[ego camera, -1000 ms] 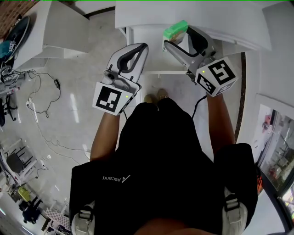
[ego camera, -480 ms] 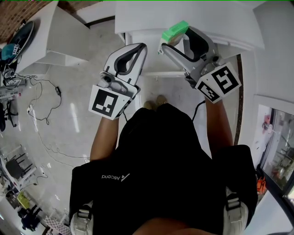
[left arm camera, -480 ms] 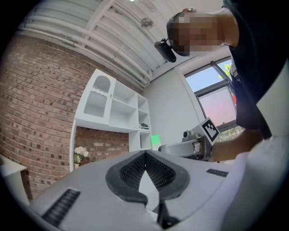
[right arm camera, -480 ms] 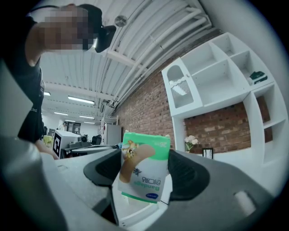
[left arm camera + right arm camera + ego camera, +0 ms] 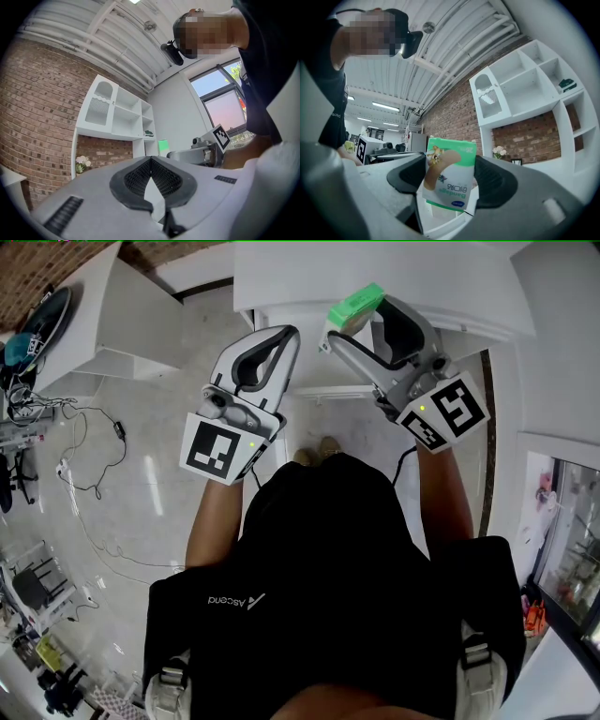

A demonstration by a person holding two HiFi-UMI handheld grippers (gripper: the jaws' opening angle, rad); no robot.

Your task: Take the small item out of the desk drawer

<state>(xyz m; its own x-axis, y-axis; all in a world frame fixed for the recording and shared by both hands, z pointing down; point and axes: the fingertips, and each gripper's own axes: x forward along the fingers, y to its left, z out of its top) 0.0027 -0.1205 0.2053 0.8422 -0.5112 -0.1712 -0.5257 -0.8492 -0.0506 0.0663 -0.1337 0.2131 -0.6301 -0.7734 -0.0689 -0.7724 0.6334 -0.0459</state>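
**Bandage box out of the drawer, pinched in the right tongs**

Retrieval looks nearly done. The right tongs grip the green-and-white box by its two sides and hold it in the air at the front edge of the white bench, resting on nothing. The left tongs are pressed together at the tips, empty, near the right pair. The next move is probably to carry the box to a surface and set it down. The light carton sits slightly tilted between the pads, so the grip needs to hold steady.

Head view faces down, others up (shared shelves)
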